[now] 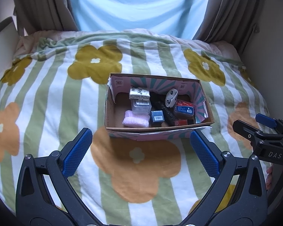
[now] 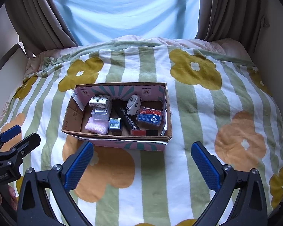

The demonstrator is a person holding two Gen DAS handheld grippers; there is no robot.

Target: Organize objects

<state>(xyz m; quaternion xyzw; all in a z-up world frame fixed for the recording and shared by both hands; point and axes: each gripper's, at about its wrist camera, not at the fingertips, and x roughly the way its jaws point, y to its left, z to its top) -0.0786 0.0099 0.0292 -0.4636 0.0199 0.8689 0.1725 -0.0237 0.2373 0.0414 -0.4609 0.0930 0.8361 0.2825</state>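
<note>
An open cardboard box (image 1: 122, 130) (image 2: 71, 118) sits on a flowered, striped blanket. Inside lie a pink cloth (image 1: 135, 121) (image 2: 96, 127), a clear plastic case (image 1: 141, 106) (image 2: 101, 114), a patterned white box (image 1: 139, 93) (image 2: 100, 101), a blue barcode box (image 1: 157, 118) (image 2: 115, 125), a black tube (image 1: 165, 109) (image 2: 127, 119), a spotted white pouch (image 1: 171, 98) (image 2: 134, 103), a red-and-blue case (image 1: 184, 109) (image 2: 150, 117) and a small red item (image 1: 181, 122) (image 2: 138, 132). My left gripper (image 1: 141, 150) is open and empty just in front of the box. My right gripper (image 2: 142, 162) is open and empty, in front of the box's right half.
The blanket (image 1: 47, 98) (image 2: 207, 113) covers a bed. Brown curtains (image 1: 37, 5) (image 2: 230, 9) and a pale blue sheer hang behind it. The right gripper shows at the right edge of the left wrist view (image 1: 262, 130); the left gripper shows at the left edge of the right wrist view (image 2: 15, 137).
</note>
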